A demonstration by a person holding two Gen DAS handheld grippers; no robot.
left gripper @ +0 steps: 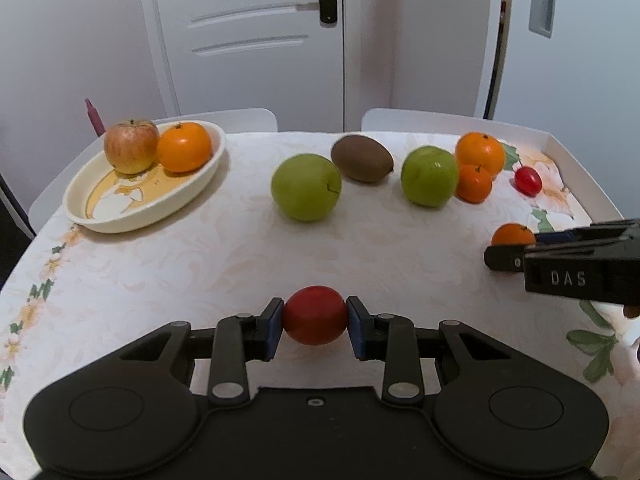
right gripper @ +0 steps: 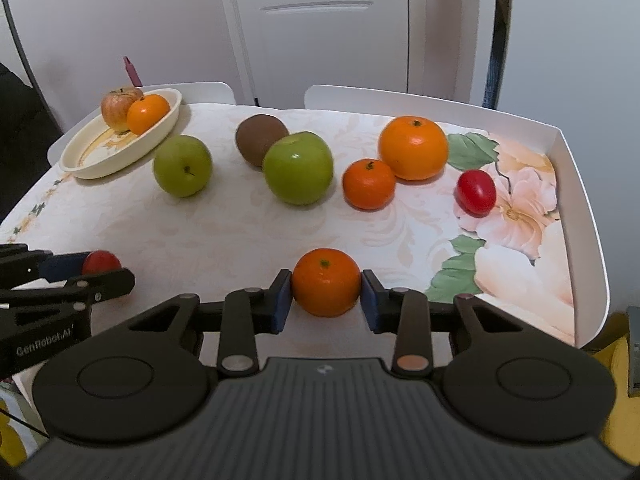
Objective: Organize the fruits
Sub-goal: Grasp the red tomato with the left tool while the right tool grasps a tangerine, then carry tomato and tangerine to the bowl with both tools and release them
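Observation:
My left gripper is shut on a red tomato near the table's front; it also shows in the right wrist view. My right gripper is shut on a small orange, also seen in the left wrist view. A cream oval dish at the far left holds a red-yellow apple and an orange. On the table lie two green apples, a kiwi, a large orange, a small orange and a red tomato.
The table has a floral cloth and a raised white rim on the right. Two white chair backs stand behind it, before a white door. A dark red object pokes up behind the dish.

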